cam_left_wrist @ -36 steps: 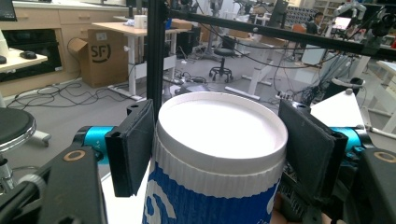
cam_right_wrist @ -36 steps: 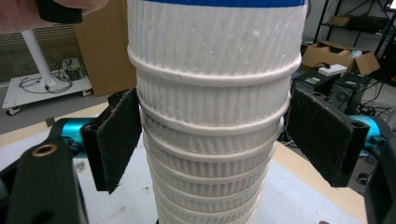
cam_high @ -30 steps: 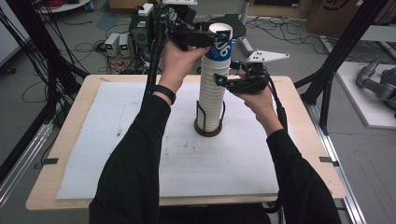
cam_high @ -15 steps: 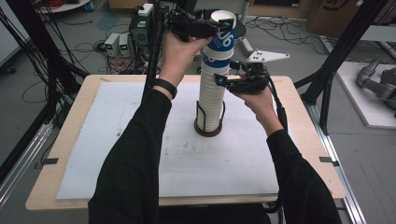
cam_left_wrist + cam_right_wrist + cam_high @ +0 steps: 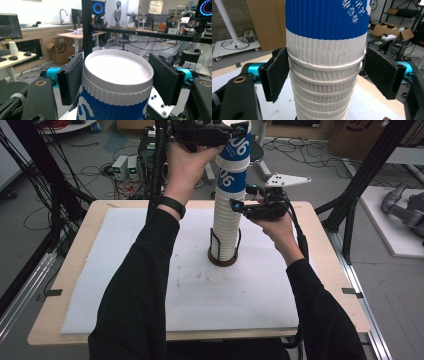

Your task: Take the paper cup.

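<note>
The top cup (image 5: pixel 236 147), blue-banded, is pinched by the left claw (image 5: pixel 117 80) near its rim and sits lifted partly out of the cup stack (image 5: pixel 226 227). That stack stands in a wire holder (image 5: pixel 223 255) mid-counter (image 5: pixel 125 285). Just below the top cup, the right claw (image 5: pixel 325 75) has been closing around the stack, one pad touching, the other apart. Separation looks under way, not finished.
</note>
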Demonstrator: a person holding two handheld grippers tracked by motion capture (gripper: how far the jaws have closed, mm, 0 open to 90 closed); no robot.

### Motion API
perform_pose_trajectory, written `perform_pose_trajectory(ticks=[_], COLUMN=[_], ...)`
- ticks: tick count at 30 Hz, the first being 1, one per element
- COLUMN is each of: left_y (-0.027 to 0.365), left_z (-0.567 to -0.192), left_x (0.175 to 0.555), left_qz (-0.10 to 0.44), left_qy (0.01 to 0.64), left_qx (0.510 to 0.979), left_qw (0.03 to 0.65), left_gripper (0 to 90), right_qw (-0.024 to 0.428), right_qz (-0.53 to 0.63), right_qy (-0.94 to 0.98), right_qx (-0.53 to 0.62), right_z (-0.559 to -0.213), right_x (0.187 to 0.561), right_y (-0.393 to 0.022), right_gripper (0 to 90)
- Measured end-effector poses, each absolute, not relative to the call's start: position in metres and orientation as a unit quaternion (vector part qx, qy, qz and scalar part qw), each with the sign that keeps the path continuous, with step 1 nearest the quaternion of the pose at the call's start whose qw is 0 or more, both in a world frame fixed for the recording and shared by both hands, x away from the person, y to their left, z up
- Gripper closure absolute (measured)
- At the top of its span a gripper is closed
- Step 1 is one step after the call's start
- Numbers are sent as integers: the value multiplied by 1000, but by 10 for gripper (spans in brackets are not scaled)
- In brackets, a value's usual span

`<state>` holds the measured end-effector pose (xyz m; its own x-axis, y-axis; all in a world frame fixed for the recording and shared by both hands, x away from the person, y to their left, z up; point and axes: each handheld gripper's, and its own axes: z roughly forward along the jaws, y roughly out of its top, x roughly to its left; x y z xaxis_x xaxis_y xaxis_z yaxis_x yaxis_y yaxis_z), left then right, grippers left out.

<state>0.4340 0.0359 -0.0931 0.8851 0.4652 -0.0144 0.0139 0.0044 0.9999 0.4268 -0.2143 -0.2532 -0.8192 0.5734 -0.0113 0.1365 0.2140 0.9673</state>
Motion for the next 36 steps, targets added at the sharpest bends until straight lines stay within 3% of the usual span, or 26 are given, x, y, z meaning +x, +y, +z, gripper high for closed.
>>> perform_pose_trajectory(ticks=[17,36], left_y=[56,98], left_z=[-83,-123], left_x=[409,365], left_qz=[168,171], left_qy=[151,144], left_qx=[682,694], left_qw=[695,685], left_gripper=[300,299], right_qw=[190,195], right_qz=[583,581], right_qy=[753,753], right_qx=[237,242], right_z=[-252,-247], right_x=[425,411], right_y=[-216,-228], right_gripper=[212,209])
